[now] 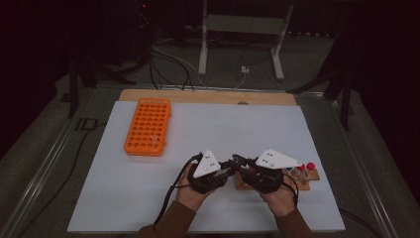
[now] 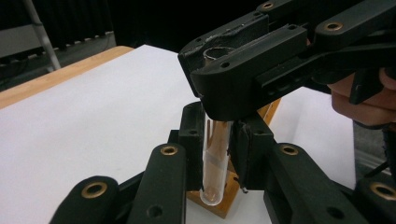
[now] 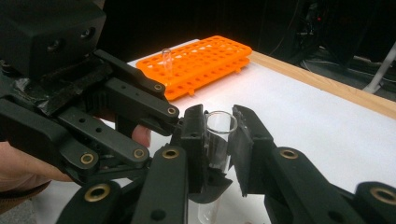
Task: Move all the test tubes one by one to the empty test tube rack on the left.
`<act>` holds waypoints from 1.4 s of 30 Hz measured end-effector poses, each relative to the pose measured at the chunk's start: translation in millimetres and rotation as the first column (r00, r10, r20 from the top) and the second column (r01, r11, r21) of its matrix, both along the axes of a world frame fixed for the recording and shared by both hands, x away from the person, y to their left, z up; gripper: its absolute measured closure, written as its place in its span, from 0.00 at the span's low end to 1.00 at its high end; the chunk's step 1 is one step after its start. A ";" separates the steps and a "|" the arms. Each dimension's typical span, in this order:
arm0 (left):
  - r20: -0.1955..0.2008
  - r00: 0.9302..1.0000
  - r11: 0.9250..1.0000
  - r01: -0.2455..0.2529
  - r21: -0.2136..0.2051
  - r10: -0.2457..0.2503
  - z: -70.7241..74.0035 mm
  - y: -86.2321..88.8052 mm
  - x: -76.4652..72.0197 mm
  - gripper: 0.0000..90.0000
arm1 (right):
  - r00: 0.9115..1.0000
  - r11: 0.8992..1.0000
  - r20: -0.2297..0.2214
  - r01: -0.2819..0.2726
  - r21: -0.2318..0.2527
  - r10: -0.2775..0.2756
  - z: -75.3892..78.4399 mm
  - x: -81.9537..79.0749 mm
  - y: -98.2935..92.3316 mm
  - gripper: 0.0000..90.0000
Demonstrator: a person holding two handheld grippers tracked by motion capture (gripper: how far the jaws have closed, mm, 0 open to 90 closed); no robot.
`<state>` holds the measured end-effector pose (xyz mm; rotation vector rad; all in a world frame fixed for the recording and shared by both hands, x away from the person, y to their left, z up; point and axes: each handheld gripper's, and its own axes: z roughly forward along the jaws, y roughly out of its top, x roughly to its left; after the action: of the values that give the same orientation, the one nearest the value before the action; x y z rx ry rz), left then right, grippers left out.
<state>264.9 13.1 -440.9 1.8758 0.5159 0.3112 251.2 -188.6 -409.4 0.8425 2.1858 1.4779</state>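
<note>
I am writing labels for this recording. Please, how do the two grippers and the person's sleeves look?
Both grippers, left gripper and right gripper, are black linkage bars with brass-coloured rivets. Each carries a white-grey triangular plate with small dots, and trails a black cable. The sleeves are brown.

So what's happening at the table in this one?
A person holds a gripper in each hand, and both are clamped on one clear test tube above a small wooden stand that carries capped tubes. The right gripper grips it near the open rim, the left gripper lower down the body. An orange rack with one tube standing in it lies farther off on the white sheet.
</note>
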 end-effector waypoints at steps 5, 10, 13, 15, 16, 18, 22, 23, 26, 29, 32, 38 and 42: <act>-0.004 1.000 1.000 -0.024 0.012 0.024 -1.8 3.7 0.8 0.85 | 1.000 0.999 -0.006 0.010 0.050 -0.010 0.6 -1.1 -6.1 0.62; -0.013 0.998 0.999 -0.054 0.003 0.054 -2.6 12.7 3.4 0.85 | 0.999 0.994 -0.004 0.037 0.098 -0.036 3.6 -2.5 -17.7 0.37; -0.018 0.997 0.997 -0.075 -0.007 0.075 -3.0 19.8 4.6 0.85 | 0.997 0.994 0.014 0.073 0.085 -0.075 2.8 -4.7 -22.5 0.26; -0.016 0.996 0.996 -0.087 -0.008 0.087 -3.0 24.5 5.1 0.85 | 0.995 0.992 0.015 0.095 0.078 -0.096 0.5 -6.5 -25.6 0.21; -0.012 0.995 0.995 -0.097 -0.001 0.097 -3.0 29.2 5.1 0.85 | 0.994 0.992 0.017 0.105 0.072 -0.106 -1.0 -7.3 -27.4 0.19; -0.007 0.995 0.995 -0.103 0.005 0.103 -3.0 31.6 5.2 0.85 | 0.993 0.991 0.018 0.114 0.069 -0.116 -2.6 -8.1 -29.4 0.17; 0.000 0.991 0.991 -0.137 0.001 0.137 -1.8 45.6 5.8 0.85 | 0.988 0.986 0.018 0.151 0.065 -0.153 -7.5 -11.1 -41.7 0.12; 0.001 0.989 0.989 -0.146 -0.001 0.146 -1.4 49.6 6.3 0.85 | 0.986 0.985 0.020 0.162 0.061 -0.163 -8.0 -11.4 -44.1 0.11; 0.001 0.984 0.984 -0.176 -0.014 0.176 -0.6 62.1 7.8 0.85 | 0.982 0.981 0.016 0.188 0.058 -0.189 -8.7 -11.4 -48.6 0.09; -0.007 0.978 0.977 -0.211 -0.044 0.210 -0.9 76.4 8.9 0.85 | 0.976 0.974 0.011 0.214 0.069 -0.215 -8.7 -11.4 -54.6 0.06; -0.014 0.969 0.968 -0.245 -0.058 0.245 -0.7 89.3 11.9 0.85 | 0.971 0.969 0.010 0.237 0.069 -0.238 -9.2 -10.4 -56.7 0.04; -0.011 0.951 0.948 -0.309 -0.072 0.309 0.1 109.9 12.5 0.85 | 0.966 0.963 -0.001 0.258 0.073 -0.258 -14.5 -7.6 -53.7 0.03; 0.003 0.933 0.931 -0.358 -0.065 0.359 1.3 122.6 13.3 0.85 | 0.966 0.963 0.002 0.257 0.078 -0.258 -14.5 -7.7 -52.3 0.03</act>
<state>278.2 135.8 -439.6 1.7104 0.8517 0.5433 243.6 -241.0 -423.9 1.0946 1.9339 1.4399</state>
